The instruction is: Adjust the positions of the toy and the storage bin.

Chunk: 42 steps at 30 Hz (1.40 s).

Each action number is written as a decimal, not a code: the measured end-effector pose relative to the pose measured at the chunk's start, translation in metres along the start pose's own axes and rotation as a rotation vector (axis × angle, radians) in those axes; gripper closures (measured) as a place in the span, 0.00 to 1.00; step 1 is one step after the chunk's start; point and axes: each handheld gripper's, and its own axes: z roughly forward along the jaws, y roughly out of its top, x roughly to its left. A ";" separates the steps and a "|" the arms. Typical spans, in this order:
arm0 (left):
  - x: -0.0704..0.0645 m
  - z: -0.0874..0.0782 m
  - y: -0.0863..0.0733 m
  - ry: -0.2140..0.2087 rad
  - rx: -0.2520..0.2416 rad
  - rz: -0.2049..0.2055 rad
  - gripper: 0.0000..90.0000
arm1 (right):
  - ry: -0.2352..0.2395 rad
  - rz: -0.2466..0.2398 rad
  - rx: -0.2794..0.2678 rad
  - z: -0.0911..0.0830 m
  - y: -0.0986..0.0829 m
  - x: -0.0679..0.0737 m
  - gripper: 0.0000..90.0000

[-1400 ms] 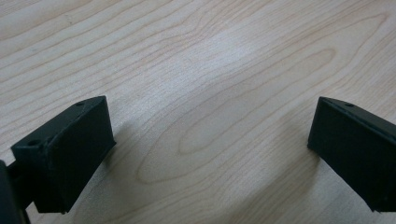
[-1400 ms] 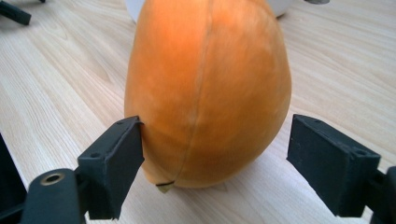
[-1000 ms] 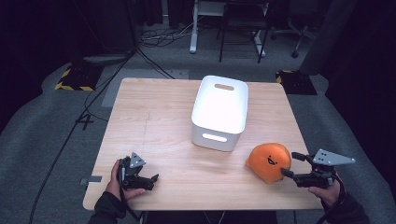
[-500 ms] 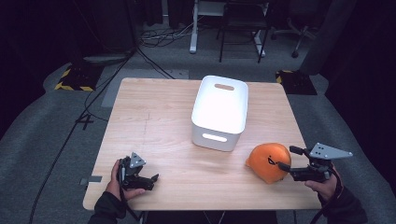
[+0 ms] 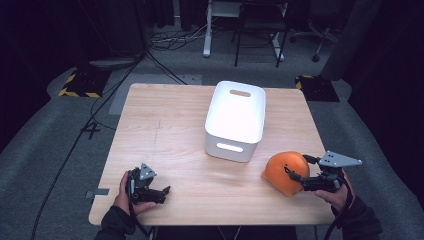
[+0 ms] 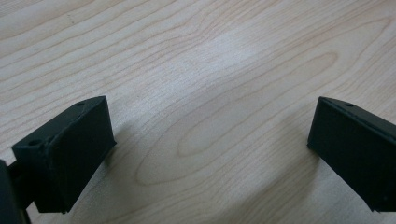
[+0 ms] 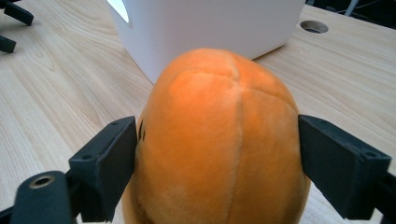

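A round orange plush toy [image 5: 280, 170] rests on the wooden table [image 5: 165, 125] near its front right corner, just in front of a white bin [image 5: 231, 147]. My right gripper [image 5: 297, 167] reaches in from the right and is shut on the toy. In the right gripper view the toy [image 7: 219, 116] sits between the two black jaws of that gripper [image 7: 217, 140], and both jaws touch its sides. My left gripper [image 5: 164, 194] lies low at the front left, held by a hand. It [image 6: 208, 135] is open over bare wood with nothing between its jaws.
The white bin [image 7: 210, 23] has cut-out handles, stands at the table's middle right and looks empty from above. The table's front edge runs close to both hands. Cables, a desk and chair legs stand on the grey floor beyond.
My right gripper has moved left toward the orange toy, and its jaws now sit on both of the toy's sides. The left gripper has stayed where it was.
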 end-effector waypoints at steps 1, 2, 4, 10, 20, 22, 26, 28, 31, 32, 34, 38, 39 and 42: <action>0.000 0.000 0.001 0.003 0.001 -0.004 0.01 | -0.008 0.000 0.002 0.001 -0.001 0.001 0.18; -0.001 0.001 0.001 0.003 0.001 -0.008 0.00 | -0.009 -0.006 -0.001 0.002 -0.002 0.001 0.21; -0.002 0.002 0.002 0.010 -0.002 -0.013 0.00 | -0.008 -0.005 -0.006 0.002 -0.004 0.001 0.28; -0.005 0.009 0.011 0.008 -0.008 0.001 0.02 | 0.015 -0.008 0.005 0.001 -0.006 -0.002 0.44; -0.014 0.019 0.042 -0.038 -0.031 0.045 0.20 | 0.025 -0.021 -0.011 -0.004 -0.011 0.000 0.56; -0.015 0.017 0.047 -0.026 -0.050 0.046 0.21 | 0.026 -0.021 -0.018 -0.005 -0.012 0.000 0.56; -0.015 0.012 0.072 -0.043 -0.128 0.029 0.22 | 0.030 -0.019 -0.027 -0.009 -0.014 -0.001 0.58; -0.015 0.008 0.085 -0.046 -0.152 0.023 0.23 | 0.029 -0.017 -0.032 -0.009 -0.015 0.000 0.58; -0.016 0.004 0.107 -0.021 -0.208 0.008 0.23 | 0.035 -0.036 -0.030 -0.010 -0.016 -0.001 0.58; -0.017 0.001 0.115 -0.018 -0.232 0.009 0.23 | 0.038 -0.036 -0.031 -0.010 -0.016 -0.001 0.58; -0.016 -0.002 0.126 -0.018 -0.268 0.004 0.23 | 0.039 -0.038 -0.031 -0.010 -0.016 -0.001 0.58; -0.019 -0.002 0.149 -0.036 -0.321 -0.038 0.23 | 0.043 -0.042 -0.031 -0.010 -0.018 -0.002 0.58; -0.019 -0.001 0.153 -0.040 -0.336 -0.037 0.23 | 0.043 -0.042 -0.031 -0.010 -0.018 -0.002 0.58; -0.023 -0.002 0.173 -0.061 -0.366 -0.035 0.23 | 0.042 -0.034 -0.038 -0.010 -0.019 -0.002 0.58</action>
